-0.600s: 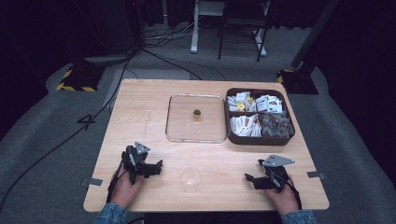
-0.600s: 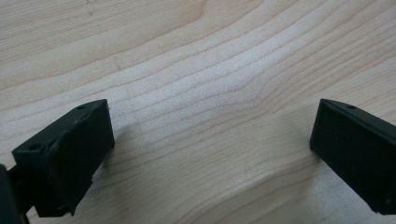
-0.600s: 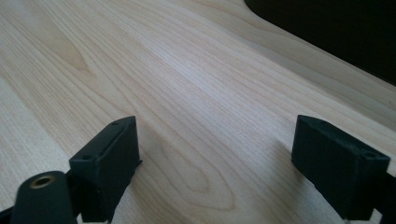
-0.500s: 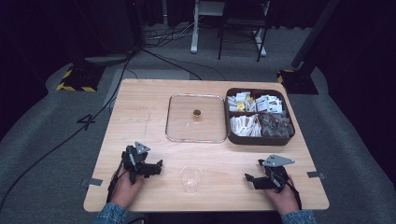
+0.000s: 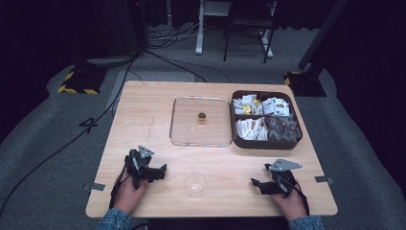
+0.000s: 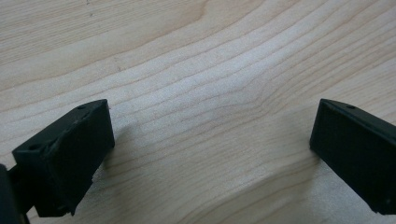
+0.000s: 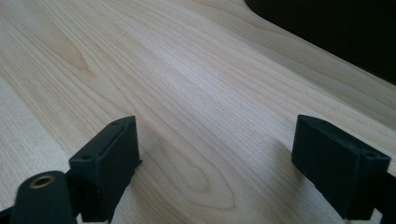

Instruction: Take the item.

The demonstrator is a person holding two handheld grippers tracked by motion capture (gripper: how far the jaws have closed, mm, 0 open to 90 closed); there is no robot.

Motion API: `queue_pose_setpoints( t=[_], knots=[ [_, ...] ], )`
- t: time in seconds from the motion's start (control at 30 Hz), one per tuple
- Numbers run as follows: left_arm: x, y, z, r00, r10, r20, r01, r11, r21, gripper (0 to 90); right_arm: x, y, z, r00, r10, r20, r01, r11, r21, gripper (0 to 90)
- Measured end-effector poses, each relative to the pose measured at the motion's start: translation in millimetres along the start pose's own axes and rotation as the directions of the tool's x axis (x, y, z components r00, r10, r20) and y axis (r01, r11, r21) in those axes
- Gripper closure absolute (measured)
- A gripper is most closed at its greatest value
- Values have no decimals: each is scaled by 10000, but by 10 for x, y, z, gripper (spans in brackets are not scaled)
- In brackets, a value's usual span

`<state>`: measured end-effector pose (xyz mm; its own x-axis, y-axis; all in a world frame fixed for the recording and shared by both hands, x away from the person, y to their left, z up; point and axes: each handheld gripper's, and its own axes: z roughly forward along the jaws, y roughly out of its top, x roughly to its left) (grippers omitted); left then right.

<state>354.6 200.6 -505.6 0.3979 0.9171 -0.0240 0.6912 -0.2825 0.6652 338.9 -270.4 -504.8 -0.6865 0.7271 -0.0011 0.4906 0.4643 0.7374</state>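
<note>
The pale wooden bench (image 5: 158, 110) is evenly lit from above, while the room around it falls away into near black. The high view is soft and grainy, fine detail smeared. In both gripper views the wood grain is sharp mid-frame; the black jaws close to the lens blur slightly and throw soft, short shadows onto the wood.

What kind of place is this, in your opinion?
Probably a lab or studio for recording tasks: a wooden table on grey carpet, dark curtains around it, cables on the floor, and stand bases with hazard tape.
</note>
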Motion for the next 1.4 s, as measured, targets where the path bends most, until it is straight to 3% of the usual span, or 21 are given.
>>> queue_pose_setpoints(
  t=[0.33,0.5,0.77,0.97,1.07,1.1,1.23,1.4],
  knots=[
    [-7,-7,-6,10000,-70,-19,70,10000,0,1,10,19,-8,9999,157,-12,-157,9998,98,178],
    [-7,-7,-5,10000,-66,-16,66,10000,0,1,-35,72,-129,9962,654,-582,-693,9954,-667,187],
    [-9,-8,-7,10000,-78,-30,78,10000,10,1,-67,189,-315,9944,833,-658,-899,9903,-1063,187],
    [-12,-13,-10,9999,-103,-33,103,9999,2,1,-130,308,-424,9955,810,-487,-857,9909,-1041,192],
    [-12,-14,-11,9999,-102,-33,102,9999,3,1,-167,338,-447,9940,993,-449,-1034,9895,-1010,208],
    [-15,-16,-13,9999,-123,-50,123,9999,7,1,-217,359,-466,9896,1307,-608,-1365,9852,-1038,230],
    [-14,-19,-16,9999,-122,-45,122,9999,16,1,-288,392,-496,9866,1526,-575,-1579,9820,-1035,258],
    [-15,-19,-16,9999,-123,-46,123,9999,13,1,-415,508,-574,9865,1636,-50,-1633,9815,-995,321]
  ],
)
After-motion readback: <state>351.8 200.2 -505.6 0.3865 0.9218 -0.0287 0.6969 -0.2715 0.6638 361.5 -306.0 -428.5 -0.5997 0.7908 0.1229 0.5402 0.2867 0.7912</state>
